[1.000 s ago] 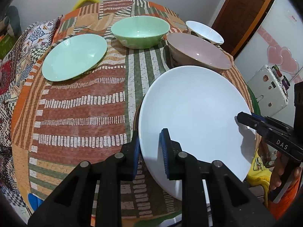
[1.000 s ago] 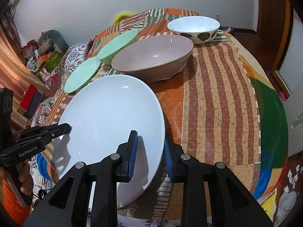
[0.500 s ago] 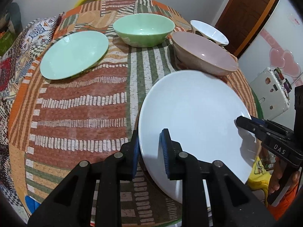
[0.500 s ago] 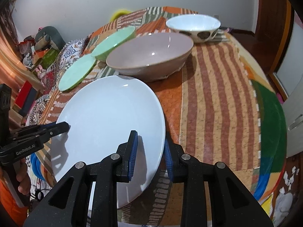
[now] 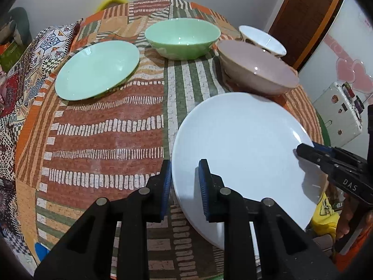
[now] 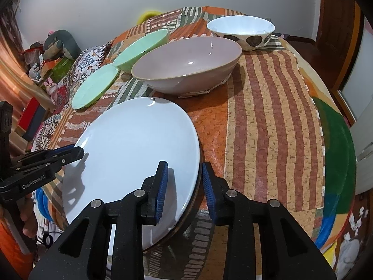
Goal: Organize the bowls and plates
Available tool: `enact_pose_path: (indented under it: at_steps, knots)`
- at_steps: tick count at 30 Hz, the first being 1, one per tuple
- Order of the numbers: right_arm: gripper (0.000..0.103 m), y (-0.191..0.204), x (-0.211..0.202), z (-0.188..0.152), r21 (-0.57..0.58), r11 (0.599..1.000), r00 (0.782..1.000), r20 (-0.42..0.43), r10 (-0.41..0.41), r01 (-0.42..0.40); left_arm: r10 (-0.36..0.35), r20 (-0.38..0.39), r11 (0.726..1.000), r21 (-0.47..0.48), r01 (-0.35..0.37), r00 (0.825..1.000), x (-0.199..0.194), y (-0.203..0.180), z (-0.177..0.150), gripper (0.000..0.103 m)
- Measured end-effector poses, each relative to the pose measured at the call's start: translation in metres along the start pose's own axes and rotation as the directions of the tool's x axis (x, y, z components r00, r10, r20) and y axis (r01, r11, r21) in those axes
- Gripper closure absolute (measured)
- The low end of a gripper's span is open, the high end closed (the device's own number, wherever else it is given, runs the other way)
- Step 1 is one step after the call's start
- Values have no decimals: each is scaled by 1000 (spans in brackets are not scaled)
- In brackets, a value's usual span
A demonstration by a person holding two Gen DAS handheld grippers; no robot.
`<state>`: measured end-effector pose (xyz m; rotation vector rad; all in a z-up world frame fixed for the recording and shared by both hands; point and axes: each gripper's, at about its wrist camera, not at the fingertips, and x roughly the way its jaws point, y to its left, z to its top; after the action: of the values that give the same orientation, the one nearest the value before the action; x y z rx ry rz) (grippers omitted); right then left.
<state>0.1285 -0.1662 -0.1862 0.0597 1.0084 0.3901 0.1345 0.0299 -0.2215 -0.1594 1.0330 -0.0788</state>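
Two tools straddle opposite rims of the white plate at the surface's near edge: left tool clamps it, right tool has just been easing apart, rim between. Bowls sit beyond.

We note a patchwork tablecloth of striped orange, brown and green panels covering the table. Past its far edge, a yellow object sits by the wall. Right of the table: a brown door and a white box with stickers.
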Motion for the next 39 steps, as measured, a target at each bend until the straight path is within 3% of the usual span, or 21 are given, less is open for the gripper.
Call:
enact_pose_path:
  at_steps: [7,15,17,19,29,34,39]
  knots:
    - [67,3,-22,6,-14,1000,998,55,-2,3,9,44,1000,-7,-9,999,-19,5,4,81]
    - [65,32,-46,24,-97,995,990,138,22,-8,50,159,998,-41,-44,986,-64,27,13,79]
    - [54,42,-49,30,-122,992,987,158,32,-12,80,190,996,-58,-70,978,-77,38,17,76]
    - [52,53,-50,37,-144,989,983,181,41,-15,118,214,992,-71,-105,970,-87,48,21,72]
    - [51,96,-37,72,-214,972,975,178,136,-97,238,287,967,-164,-197,928,-118,113,44,44]
    - [44,120,-19,91,-264,958,975,161,154,-108,271,286,955,-196,-220,919,-117,142,56,40]
    - [44,138,11,111,-288,950,980,117,160,-121,285,256,950,-202,-238,924,-100,167,67,40]
